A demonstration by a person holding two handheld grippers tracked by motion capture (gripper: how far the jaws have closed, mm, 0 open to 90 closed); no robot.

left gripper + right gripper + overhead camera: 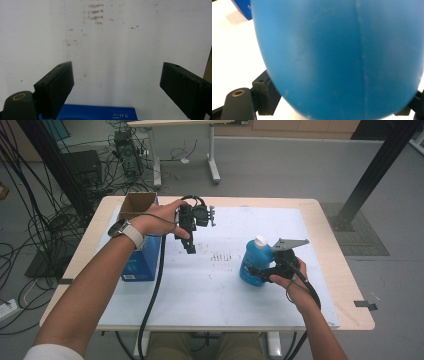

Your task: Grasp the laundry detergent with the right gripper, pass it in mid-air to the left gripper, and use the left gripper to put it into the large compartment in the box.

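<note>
A blue bottle (pixel 252 262) with a white cap stands upright on the white mat (pixel 215 290), right of centre. My right gripper (pixel 260 272) reaches in from its near right side, one jaw on each flank of the bottle's lower body. In the right gripper view the blue bottle (pixel 337 50) bulges between the jaws of the right gripper (pixel 337 100) and meets both pads. My left gripper (pixel 191 247) hangs above the mat at the back left, pointing down. There the left gripper (pixel 117 72) stands open with bare mat between its jaws.
A blue box (pixel 142 262) lies at the mat's left edge, with an open brown cardboard box (pixel 136 202) at its far end. The blue box (pixel 100 113) sits just below the left jaws. Faint marks dot the mat's middle. Floor cables and desk legs lie beyond the wooden table (pixel 340 270).
</note>
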